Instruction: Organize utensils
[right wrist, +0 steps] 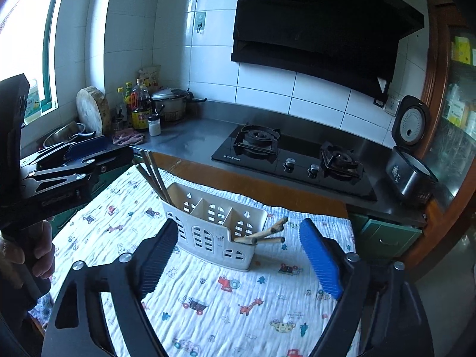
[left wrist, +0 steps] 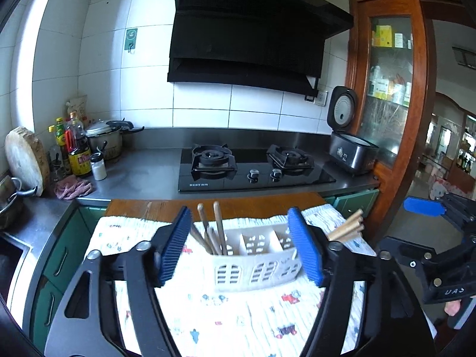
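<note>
A white three-compartment utensil holder (left wrist: pixel 255 260) (right wrist: pixel 214 232) stands on a cartoon-print cloth (left wrist: pixel 238 321) (right wrist: pixel 232 297) spread over a wooden table. Wooden chopsticks (left wrist: pixel 212 227) (right wrist: pixel 153 177) stand upright in its left compartment. More wooden sticks (left wrist: pixel 346 229) (right wrist: pixel 263 233) lean out of the right compartment. My left gripper (left wrist: pixel 240 223) is open just in front of the holder, its blue pads apart and touching nothing. My right gripper (right wrist: pixel 239 223) is also open, with the holder's right end beyond its fingers and nothing gripped. A hand (right wrist: pixel 17 253) holds the left gripper's handle.
Behind the table runs a steel counter (left wrist: pixel 148 175) with a black gas hob (left wrist: pixel 253 169), an open rice cooker (left wrist: pixel 351 151), bottles (left wrist: pixel 77 148), a pot (left wrist: pixel 107 136), a round chopping board (left wrist: pixel 25 157) and a rag (left wrist: pixel 73 189). A wooden cabinet (left wrist: pixel 386 89) stands at the right.
</note>
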`<state>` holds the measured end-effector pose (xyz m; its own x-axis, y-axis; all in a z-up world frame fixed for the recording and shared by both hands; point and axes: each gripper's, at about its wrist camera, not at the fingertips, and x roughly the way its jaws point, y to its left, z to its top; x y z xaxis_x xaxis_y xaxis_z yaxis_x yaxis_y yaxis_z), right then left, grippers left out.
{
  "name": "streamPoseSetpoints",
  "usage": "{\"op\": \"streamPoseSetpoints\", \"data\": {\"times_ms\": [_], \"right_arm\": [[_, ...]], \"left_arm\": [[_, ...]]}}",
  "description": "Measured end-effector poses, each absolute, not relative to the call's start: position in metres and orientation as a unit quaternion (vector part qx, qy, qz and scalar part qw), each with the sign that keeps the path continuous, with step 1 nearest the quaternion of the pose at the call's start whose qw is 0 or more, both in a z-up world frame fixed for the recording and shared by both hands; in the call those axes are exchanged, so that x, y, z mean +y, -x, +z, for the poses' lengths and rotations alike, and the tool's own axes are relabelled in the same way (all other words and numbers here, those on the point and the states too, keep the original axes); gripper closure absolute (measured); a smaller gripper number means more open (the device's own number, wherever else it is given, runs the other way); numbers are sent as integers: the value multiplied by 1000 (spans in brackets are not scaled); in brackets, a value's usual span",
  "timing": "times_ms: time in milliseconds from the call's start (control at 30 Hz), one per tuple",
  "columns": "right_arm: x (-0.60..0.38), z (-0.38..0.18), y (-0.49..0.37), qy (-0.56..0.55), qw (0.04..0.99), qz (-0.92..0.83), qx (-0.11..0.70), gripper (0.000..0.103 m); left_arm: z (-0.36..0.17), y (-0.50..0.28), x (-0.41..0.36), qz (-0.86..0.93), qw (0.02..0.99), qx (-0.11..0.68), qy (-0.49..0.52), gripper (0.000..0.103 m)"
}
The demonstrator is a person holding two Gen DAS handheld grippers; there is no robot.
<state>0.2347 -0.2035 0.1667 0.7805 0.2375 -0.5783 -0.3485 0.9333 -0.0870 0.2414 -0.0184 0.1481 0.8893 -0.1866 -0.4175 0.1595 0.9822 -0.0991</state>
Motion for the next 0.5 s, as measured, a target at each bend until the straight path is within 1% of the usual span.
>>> {"op": "streamPoseSetpoints", "data": {"times_ms": [67, 133, 200, 300, 333, 500], "right_arm": [[-206, 164, -224, 91, 942, 152, 286, 19], [-208, 160, -212, 85, 944, 152, 282, 15], [-211, 153, -201, 74, 944, 152, 283, 14], [-215, 144, -184, 62, 946, 153, 280, 12], [-215, 142, -180, 59, 946, 153, 279, 11], [-218, 126, -149, 39, 946, 164, 276, 9]], "left_arm": [[146, -230, -17, -88, 971, 219, 30, 30], [143, -217, -14, -83, 971, 221, 32, 21], [139, -205, -11, -72, 972, 222, 31, 15], [131, -185, -8, -52, 973, 221, 30, 9], [127, -179, -7, -41, 974, 222, 28, 5], [109, -153, 5, -24, 969, 243, 36, 5]]}}
